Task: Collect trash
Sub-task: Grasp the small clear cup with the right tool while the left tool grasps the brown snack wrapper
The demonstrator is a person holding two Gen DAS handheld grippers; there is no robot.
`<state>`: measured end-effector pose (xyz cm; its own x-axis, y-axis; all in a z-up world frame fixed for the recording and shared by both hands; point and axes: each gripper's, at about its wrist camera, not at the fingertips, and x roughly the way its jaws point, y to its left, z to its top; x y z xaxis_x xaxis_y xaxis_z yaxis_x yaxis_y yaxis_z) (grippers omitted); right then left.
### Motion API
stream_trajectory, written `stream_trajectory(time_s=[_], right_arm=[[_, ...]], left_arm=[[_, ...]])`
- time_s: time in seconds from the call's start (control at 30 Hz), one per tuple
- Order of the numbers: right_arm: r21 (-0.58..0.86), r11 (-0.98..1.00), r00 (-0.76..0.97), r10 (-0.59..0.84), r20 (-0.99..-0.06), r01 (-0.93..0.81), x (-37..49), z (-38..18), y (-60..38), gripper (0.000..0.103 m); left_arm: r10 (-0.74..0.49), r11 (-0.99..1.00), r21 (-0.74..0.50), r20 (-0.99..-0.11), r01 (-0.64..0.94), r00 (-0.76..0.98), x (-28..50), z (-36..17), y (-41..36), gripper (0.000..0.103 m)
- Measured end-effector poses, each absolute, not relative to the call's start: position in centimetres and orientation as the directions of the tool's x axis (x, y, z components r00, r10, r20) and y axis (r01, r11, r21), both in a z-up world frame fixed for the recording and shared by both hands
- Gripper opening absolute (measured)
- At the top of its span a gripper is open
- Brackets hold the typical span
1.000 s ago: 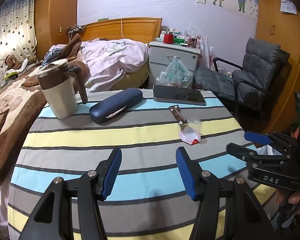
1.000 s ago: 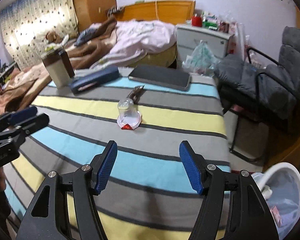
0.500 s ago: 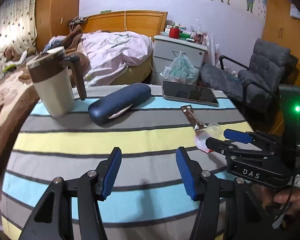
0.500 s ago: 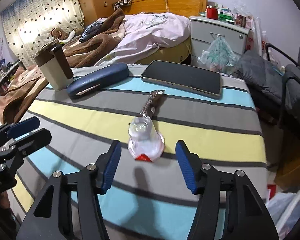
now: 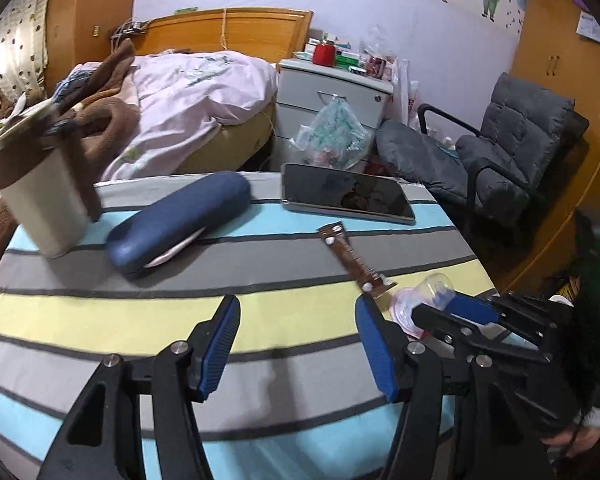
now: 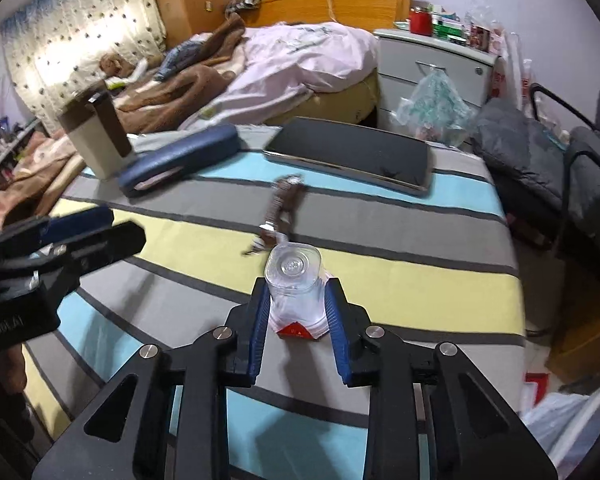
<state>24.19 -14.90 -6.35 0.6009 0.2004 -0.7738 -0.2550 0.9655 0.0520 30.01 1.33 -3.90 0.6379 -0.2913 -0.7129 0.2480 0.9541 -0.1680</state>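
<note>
Right tongs (image 6: 296,304) clench clear cup (image 6: 294,280), brown wrapper (image 6: 280,212) just beyond; left tongs (image 5: 296,344) gape.

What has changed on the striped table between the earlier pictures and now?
The right hand-held gripper came forward over the clear plastic cup; its jaws have just been closing and now press its sides. The left hand-held gripper moved forward over the tablecloth, open and empty. The brown wrapper, blue case, tablet and mug lie where they were.
</note>
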Motion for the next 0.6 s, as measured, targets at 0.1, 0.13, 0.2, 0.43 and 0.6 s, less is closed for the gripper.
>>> stream_trajectory(time_s=[0.1, 0.13, 0.2, 0.43, 0.6], right_arm=[[0.040, 0.970, 0.612, 0.182, -0.770, -0.238, 24.1, -6.1, -15.7, 0.031], [0.038, 0.972, 0.619, 0.178, -0.765, -0.232, 24.1, -5.9, -16.0, 0.031], [0.043, 0.973, 0.621, 0.178, -0.763, -0.227, 24.2, -5.9, -16.5, 0.031], [0.019, 0.977, 0.637, 0.152, -0.756, -0.211, 24.1, -5.9, -17.7, 0.030], [0.030, 0.978, 0.644, 0.158, -0.749, -0.204, 24.1, -5.8, -18.7, 0.031]], left_arm=[[-0.296, 0.951, -0.156, -0.718, 0.268, 0.630, 30.8, -4.0, -0.5, 0.062], [-0.294, 0.950, -0.148, -0.718, 0.274, 0.631, 31.1, -4.0, -1.1, 0.062], [-0.297, 0.947, -0.140, -0.719, 0.288, 0.628, 31.6, -4.1, -2.1, 0.062], [-0.256, 0.959, -0.117, -0.748, 0.258, 0.612, 34.0, -5.6, -4.0, 0.062], [-0.235, 0.964, -0.101, -0.762, 0.247, 0.604, 34.8, -6.7, -5.0, 0.056]])
